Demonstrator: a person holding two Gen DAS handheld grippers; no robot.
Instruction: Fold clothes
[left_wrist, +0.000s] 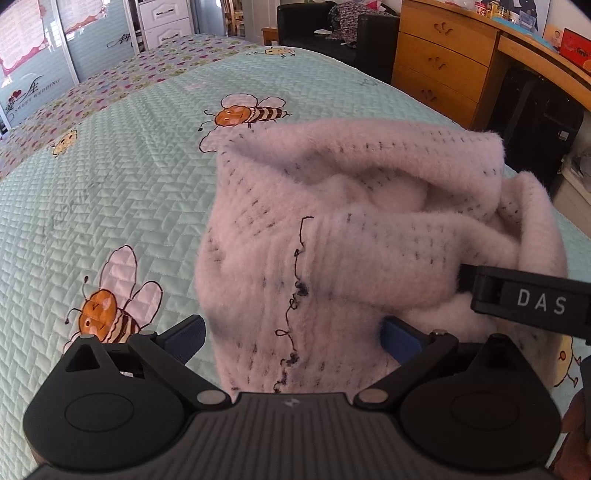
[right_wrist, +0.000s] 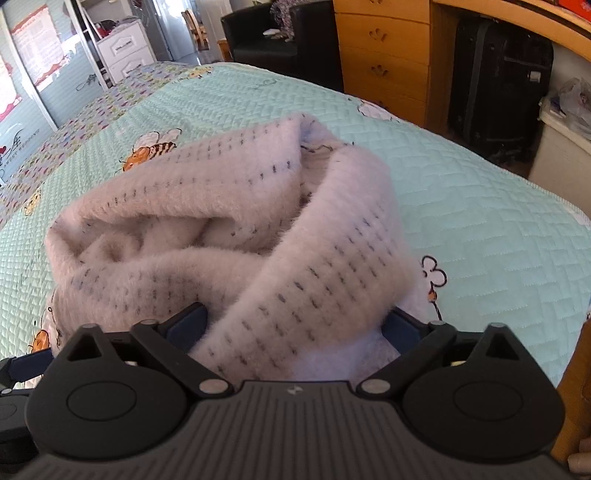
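Note:
A fluffy pale pink sweater (left_wrist: 332, 229) with small dark dashes lies bunched on the bed; it also shows in the right wrist view (right_wrist: 229, 221). My left gripper (left_wrist: 291, 332) is open, its blue pads (left_wrist: 400, 341) wide apart on either side of the sweater's near part, which has dark embroidery. My right gripper (right_wrist: 295, 325) is open too, its pads (right_wrist: 186, 326) spread around a thick fold of the sweater. The right gripper's black finger, marked DAS, reaches in from the right of the left wrist view (left_wrist: 528, 299).
The bed has a quilted mint cover (left_wrist: 110, 192) with cartoon bees. A wooden chest of drawers (left_wrist: 439, 55) and desk stand past the bed's far right edge, with a black suitcase (right_wrist: 498, 85) under the desk. A black sofa (left_wrist: 317, 29) stands behind.

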